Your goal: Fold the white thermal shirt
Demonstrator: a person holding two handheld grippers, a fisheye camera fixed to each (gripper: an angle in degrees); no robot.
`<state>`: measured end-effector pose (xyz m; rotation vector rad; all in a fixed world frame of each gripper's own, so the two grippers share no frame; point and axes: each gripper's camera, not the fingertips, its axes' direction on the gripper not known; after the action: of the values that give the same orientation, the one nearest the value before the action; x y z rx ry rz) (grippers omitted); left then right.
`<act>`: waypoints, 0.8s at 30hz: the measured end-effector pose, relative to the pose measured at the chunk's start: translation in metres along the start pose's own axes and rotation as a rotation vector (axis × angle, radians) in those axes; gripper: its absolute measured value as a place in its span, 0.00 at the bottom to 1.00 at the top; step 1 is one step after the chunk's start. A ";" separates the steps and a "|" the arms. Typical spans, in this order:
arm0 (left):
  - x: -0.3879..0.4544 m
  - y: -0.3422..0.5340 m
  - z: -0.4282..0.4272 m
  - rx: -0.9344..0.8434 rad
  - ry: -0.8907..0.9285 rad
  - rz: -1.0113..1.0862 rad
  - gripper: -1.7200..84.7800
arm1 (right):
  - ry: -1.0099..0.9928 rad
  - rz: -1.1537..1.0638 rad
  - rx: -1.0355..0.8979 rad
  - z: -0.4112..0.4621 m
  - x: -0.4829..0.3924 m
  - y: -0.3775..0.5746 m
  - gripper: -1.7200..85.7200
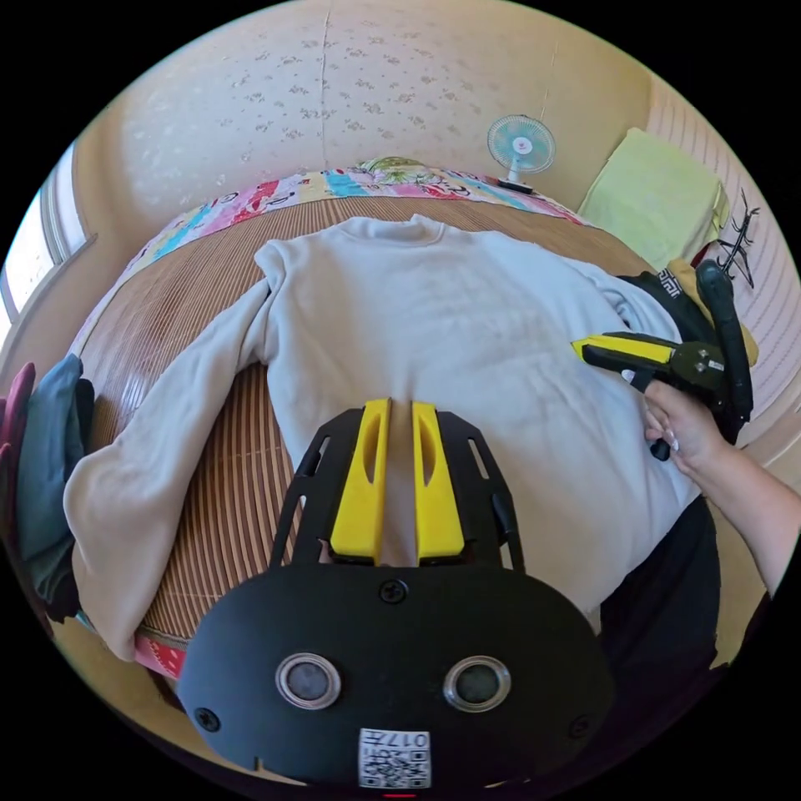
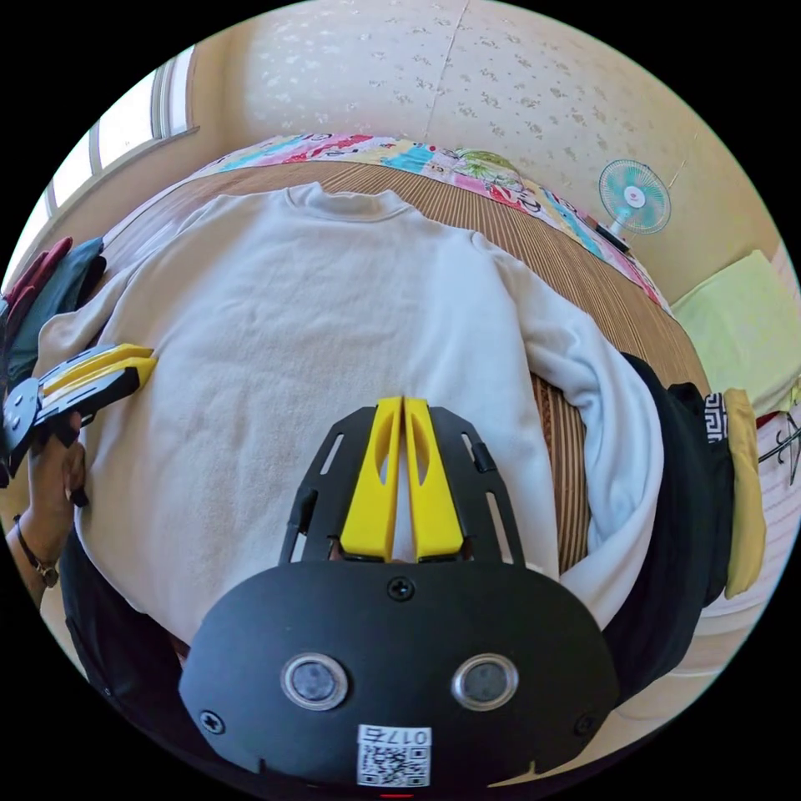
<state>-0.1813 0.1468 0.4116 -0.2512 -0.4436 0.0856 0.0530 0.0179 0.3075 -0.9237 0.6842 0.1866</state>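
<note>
In the left gripper view, the left gripper (image 1: 399, 409), a black frame carrying 2 smooth yellow plastic jaws, hovers over the lower middle of the white thermal shirt (image 1: 434, 334) with its jaws drawn narrow, a slim gap between them and nothing held. In the right gripper view, the right gripper (image 2: 404, 405) hangs over the same lower part of the shirt with its 2 jaws all but touching and no cloth between them. The shirt lies spread flat, hem nearest the person and round collar farthest, on a brown ribbed bamboo mat (image 1: 209, 275) that covers the bed. Its knit looks thick, soft and slightly fuzzy, with few wrinkles across the body. Both long sleeves are still unfolded: 1 trails loosely out over the mat toward the near edge, the other curves down along the body on the opposite side. By this judgement no fold is made yet, so sleeves and body all remain to be folded. Beside that second sleeve rests a dark garment with a yellow band (image 2: 717, 467). Beyond the collar runs a bright patterned bed sheet (image 1: 350, 182), then a small teal fan (image 1: 521, 146) against pale flowered wallpaper.
</note>
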 end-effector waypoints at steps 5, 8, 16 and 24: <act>-0.007 0.030 0.013 0.011 -0.076 0.039 0.08 | -0.081 0.037 0.001 -0.003 0.019 -0.001 0.02; -0.019 0.046 0.018 0.016 -0.083 0.044 0.08 | -0.146 0.066 0.001 -0.003 0.034 -0.002 0.02; -0.041 0.084 0.025 0.020 -0.132 0.075 0.07 | -0.211 0.096 0.002 -0.005 0.049 -0.001 0.02; -0.071 0.117 0.025 0.021 -0.131 0.081 0.07 | -0.156 0.063 0.011 -0.010 0.036 -0.001 0.03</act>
<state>-0.2591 0.2559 0.3734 -0.2442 -0.5629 0.1865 0.0770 0.0049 0.2815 -0.8681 0.5697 0.3074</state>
